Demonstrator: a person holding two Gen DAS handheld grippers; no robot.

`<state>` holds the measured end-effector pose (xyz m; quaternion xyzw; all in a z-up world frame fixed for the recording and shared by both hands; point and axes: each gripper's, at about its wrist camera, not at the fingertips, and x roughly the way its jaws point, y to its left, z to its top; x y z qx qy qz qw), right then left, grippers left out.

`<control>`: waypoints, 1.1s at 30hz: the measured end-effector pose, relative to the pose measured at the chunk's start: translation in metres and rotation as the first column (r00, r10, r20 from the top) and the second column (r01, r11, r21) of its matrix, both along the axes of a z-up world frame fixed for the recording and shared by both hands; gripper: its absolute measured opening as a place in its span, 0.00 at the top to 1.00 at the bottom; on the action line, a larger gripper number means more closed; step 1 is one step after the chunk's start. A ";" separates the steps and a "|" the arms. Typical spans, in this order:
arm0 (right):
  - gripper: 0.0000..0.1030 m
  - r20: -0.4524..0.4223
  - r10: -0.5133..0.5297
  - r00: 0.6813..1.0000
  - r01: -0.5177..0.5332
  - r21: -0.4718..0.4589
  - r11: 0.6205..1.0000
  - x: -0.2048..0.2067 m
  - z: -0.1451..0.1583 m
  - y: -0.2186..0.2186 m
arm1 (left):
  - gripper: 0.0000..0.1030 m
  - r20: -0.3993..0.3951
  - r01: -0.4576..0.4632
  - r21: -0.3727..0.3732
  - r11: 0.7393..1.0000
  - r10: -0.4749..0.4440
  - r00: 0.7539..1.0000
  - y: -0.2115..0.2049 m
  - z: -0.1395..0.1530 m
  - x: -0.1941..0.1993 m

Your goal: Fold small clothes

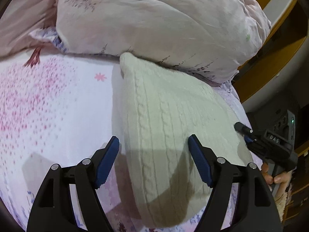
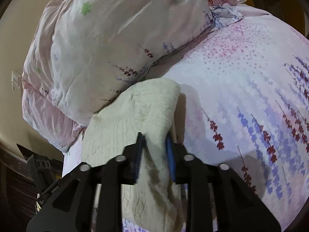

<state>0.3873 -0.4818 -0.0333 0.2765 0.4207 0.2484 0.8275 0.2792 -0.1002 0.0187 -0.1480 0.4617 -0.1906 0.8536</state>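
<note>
The cream cable-knit garment (image 1: pixel 166 127) lies folded on the flower-printed bed sheet (image 1: pixel 58 104), its long axis running away from the left wrist camera, far corner tucked against the rumpled pale quilt (image 1: pixel 154 23). The cable ribs follow that same line. The left gripper (image 1: pixel 153 145) hovers above the near end with its jaws spread wide, pads off the knit. The right gripper (image 2: pixel 154 141) has its jaws pinching a raised fold of the garment's edge, held by a hand (image 1: pixel 274 176).
</note>
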 end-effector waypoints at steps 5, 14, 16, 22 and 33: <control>0.54 -0.056 0.000 0.998 0.004 0.076 0.997 0.035 0.003 -0.003 | 0.27 -0.058 0.015 -0.083 0.996 -0.020 0.998 0.007 0.000 0.026; 0.92 -0.051 0.034 0.998 -0.033 0.031 0.999 0.076 0.003 0.024 | 0.52 -0.142 -0.044 -0.233 0.971 0.011 0.990 0.026 -0.011 0.083; 0.92 0.043 0.040 0.998 -0.040 0.010 0.999 0.069 0.014 0.030 | 0.74 -0.136 -0.033 -0.221 0.975 0.003 0.991 0.023 -0.015 0.088; 0.93 -0.012 -0.095 0.995 0.093 -0.125 0.988 0.083 0.001 0.022 | 0.89 -0.082 -0.088 -0.198 0.976 0.073 0.994 0.034 -0.021 0.092; 0.48 -0.013 -0.022 1.000 0.022 -0.044 0.999 0.033 0.006 -0.006 | 0.41 -0.119 -0.086 -0.280 0.956 0.054 0.991 0.051 -0.012 0.051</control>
